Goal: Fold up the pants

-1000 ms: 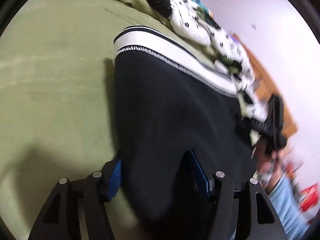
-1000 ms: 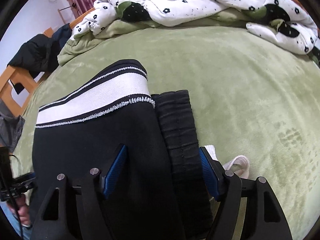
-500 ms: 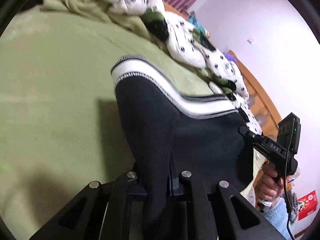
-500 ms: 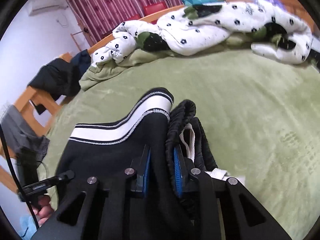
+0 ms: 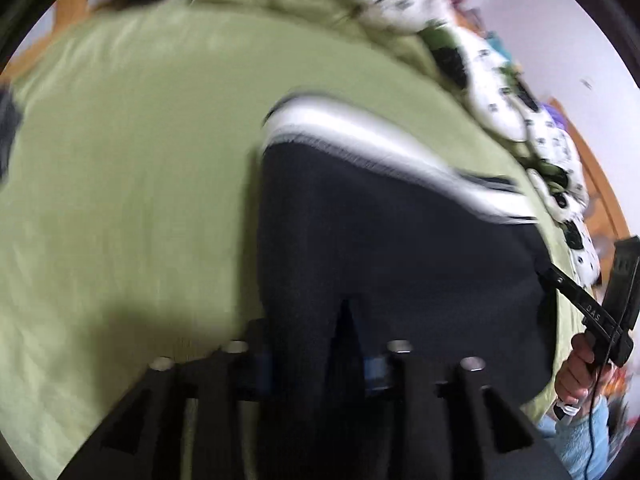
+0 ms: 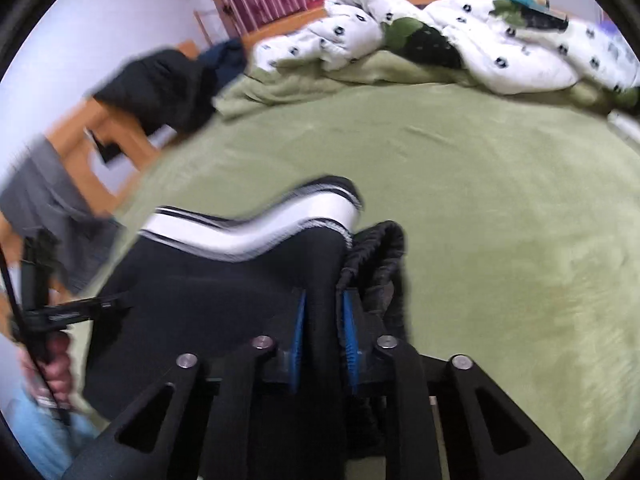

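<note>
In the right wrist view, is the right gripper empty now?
No, the right gripper is shut on a fold of the black pants, held between its blue pads.

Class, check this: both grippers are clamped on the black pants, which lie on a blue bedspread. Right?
Not quite. The bedspread is green, not blue, as the right wrist view shows. The left gripper and right gripper are indeed clamped on the black pants.

Green bed (image 6: 480, 208); pants (image 6: 224, 280); quilt (image 6: 472, 32)

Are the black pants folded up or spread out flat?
Folded. The black pants are doubled, striped cuff lying beside the waistband, both grippers pinching the layers.
</note>
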`<state>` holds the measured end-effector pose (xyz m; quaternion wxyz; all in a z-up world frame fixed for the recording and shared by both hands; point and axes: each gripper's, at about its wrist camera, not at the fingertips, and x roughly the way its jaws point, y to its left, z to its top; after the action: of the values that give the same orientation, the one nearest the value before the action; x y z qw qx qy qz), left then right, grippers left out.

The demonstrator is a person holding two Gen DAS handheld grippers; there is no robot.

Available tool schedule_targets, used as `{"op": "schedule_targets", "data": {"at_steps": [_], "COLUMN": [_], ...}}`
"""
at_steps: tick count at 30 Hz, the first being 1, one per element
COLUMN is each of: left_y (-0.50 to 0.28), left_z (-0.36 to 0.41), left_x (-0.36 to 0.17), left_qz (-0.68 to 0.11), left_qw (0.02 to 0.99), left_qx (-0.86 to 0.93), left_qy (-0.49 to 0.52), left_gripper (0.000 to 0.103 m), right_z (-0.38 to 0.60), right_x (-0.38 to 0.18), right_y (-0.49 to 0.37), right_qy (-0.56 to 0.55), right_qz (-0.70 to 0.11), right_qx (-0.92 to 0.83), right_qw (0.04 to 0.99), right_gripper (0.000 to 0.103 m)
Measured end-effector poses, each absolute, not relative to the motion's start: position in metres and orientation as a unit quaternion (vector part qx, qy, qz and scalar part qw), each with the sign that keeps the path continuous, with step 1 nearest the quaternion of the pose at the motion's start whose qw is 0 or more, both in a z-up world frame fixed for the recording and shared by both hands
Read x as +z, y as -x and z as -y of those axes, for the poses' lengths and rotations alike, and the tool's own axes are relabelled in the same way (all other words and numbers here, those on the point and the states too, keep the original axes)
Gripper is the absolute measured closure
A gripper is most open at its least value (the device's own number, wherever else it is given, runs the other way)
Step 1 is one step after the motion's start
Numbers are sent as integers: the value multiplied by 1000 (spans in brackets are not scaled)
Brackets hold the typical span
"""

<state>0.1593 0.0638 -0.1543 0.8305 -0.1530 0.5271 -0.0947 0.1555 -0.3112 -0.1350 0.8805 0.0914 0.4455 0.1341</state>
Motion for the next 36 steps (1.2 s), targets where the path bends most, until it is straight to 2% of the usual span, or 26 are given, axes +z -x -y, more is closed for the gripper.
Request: {"op": "schedule_targets", "data": {"at_steps": [1, 4, 7, 8, 10, 15, 16, 17, 18, 21, 24, 26, 28, 30, 36], "left_y": [-154, -143, -134, -132, -128, -119, -118, -118, -116, -111, -108, -109, -111, -111, -132], "left_z": [-67, -67, -66, -66, -70, -81, -83, -85, -88, -92, -91, -89, -85, -79, -36], "left_x": [-158, -153, -131, -124, -110, -92, -94, -97, -101, -111, -110, -109, -108, -103, -78], "left_qz": [-523, -527, -522, -520, -516, -485, -480, -481, -487, -495, -486, -484, -478, -466, -396], "left_qw": [831, 833, 845, 847, 851, 867, 869, 868, 863, 858, 863, 862, 864, 871, 910], "left_qx": [-99, -95, -78, -75, -71, -76, -73, -72, -75, -89, -90, -95, -99, -100, -108], "left_qy": [161, 139, 86, 78, 71, 84, 92, 101, 108, 105, 105, 115, 124, 119, 58], "left_gripper": [53, 51, 50, 44, 42, 39, 39, 39, 39, 39, 39, 39, 39, 39, 39], "right_z": [315, 328, 323, 318, 309, 282, 280, 284, 289, 315, 311, 313, 325, 334, 307], "right_x": [-145, -138, -106, -99, -94, -135, -143, -138, -131, -92, -92, -127, -140, -130, -80], "right_y": [-159, -158, -154, -156, -168, -206, -208, -202, -197, -178, -173, -188, -192, -195, -176], "right_qy": [-95, -117, -97, -94, -98, -28, -25, -35, -47, -119, -62, -53, -88, -120, -78], "right_qz": [-465, -469, -423, -412, -411, -472, -476, -466, -459, -425, -420, -464, -454, -463, -371], "right_qx": [130, 135, 132, 133, 142, 90, 87, 106, 120, 177, 141, 108, 104, 103, 141], "right_qw": [871, 865, 891, 897, 895, 877, 875, 878, 879, 880, 894, 878, 881, 872, 914], "right_gripper": [68, 64, 64, 63, 61, 61, 62, 66, 86, 89, 89, 87, 77, 64, 64]}}
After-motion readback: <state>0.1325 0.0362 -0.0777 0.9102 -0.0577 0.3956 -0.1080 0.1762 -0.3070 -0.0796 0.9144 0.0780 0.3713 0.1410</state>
